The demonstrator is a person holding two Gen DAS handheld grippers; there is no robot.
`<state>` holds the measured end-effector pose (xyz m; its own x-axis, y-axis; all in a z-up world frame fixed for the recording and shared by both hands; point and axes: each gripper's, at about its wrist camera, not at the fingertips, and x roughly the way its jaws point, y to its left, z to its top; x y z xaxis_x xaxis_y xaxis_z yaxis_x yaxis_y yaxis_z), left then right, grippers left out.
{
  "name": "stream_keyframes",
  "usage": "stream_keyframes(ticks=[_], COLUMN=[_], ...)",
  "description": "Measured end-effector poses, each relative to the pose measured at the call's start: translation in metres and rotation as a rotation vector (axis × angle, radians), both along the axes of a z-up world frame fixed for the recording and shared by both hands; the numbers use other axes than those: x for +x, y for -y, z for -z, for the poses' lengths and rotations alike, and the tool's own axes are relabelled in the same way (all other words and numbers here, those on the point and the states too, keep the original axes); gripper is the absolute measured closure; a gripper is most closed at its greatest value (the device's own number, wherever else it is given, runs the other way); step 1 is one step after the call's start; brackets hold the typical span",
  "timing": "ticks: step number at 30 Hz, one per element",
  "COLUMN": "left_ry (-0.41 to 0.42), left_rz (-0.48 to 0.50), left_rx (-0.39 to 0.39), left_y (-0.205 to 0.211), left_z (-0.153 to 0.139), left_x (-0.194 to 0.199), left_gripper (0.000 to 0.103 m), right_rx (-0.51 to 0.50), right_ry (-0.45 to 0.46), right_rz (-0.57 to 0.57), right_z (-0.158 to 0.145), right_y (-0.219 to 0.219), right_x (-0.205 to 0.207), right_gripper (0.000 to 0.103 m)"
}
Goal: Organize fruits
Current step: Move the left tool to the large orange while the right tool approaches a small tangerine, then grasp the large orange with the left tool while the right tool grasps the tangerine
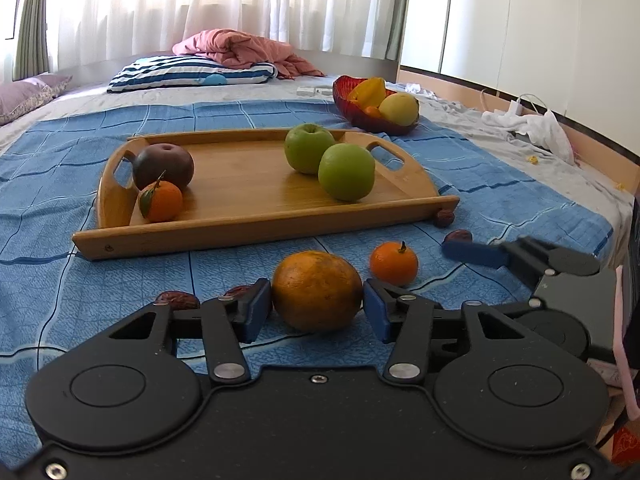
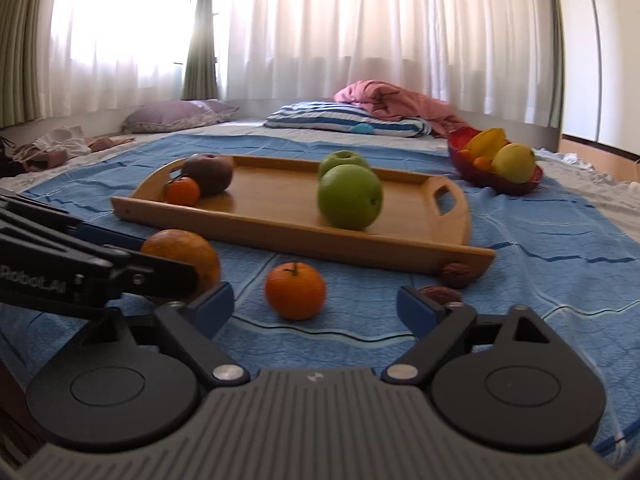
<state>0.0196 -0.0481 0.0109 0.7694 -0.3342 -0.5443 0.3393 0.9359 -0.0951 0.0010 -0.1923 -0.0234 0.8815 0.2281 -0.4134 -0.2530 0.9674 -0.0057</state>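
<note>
A large orange (image 1: 317, 290) lies on the blue bedspread between the pads of my left gripper (image 1: 317, 312), whose jaws sit close on both its sides; it also shows in the right wrist view (image 2: 182, 258). A small tangerine (image 1: 394, 263) (image 2: 295, 290) lies to its right, in front of my open, empty right gripper (image 2: 316, 308). The wooden tray (image 1: 256, 200) (image 2: 280, 216) holds two green apples (image 1: 346, 172) (image 2: 349, 196), a dark brown fruit (image 1: 163, 166) and a small tangerine (image 1: 161, 201).
A red bowl (image 1: 360, 114) (image 2: 480, 176) with yellow fruit stands beyond the tray's right end. Several dried dates (image 1: 445, 218) (image 2: 457, 275) lie on the bedspread near the tray corner and by my left gripper. Pillows and a pink blanket (image 1: 240, 48) lie at the far end.
</note>
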Motion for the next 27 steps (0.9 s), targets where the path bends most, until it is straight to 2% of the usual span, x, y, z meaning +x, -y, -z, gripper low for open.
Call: stream_keyframes(ticks=[5,7,8,12,23,27], left_ry=[-0.006,-0.006,-0.005,-0.006,0.034,0.056], left_rz=[-0.001,0.0,-0.001,-0.006,-0.04,-0.065], left_rx=[-0.007,-0.006,-0.006,-0.008,0.033,0.059], left_y=[-0.001,-0.001,-0.001,-0.001,0.012,0.018], left_z=[0.0,0.0,0.0,0.0,0.005,0.009], left_x=[0.002,0.003,0.003,0.003,0.003,0.005], left_gripper=[0.054,0.054,0.054,0.054,0.051,0.047], right_rx=[0.019,0.013,0.012,0.022,0.081,0.091], right_ry=[-0.014,-0.007,-0.005,0.004,0.005,0.0], right_rz=[-0.037,-0.045,-0.048,-0.026,0.063,0.106], right_z=[0.0,-0.001,-0.001,-0.003,-0.013,-0.013], right_y=[-0.004,-0.006,-0.006,-0.005,0.018,0.025], right_x=[-0.001,-0.002,-0.002,-0.005,-0.014,-0.016], right_gripper=[0.034,0.046,0.048,0.065,0.066,0.066])
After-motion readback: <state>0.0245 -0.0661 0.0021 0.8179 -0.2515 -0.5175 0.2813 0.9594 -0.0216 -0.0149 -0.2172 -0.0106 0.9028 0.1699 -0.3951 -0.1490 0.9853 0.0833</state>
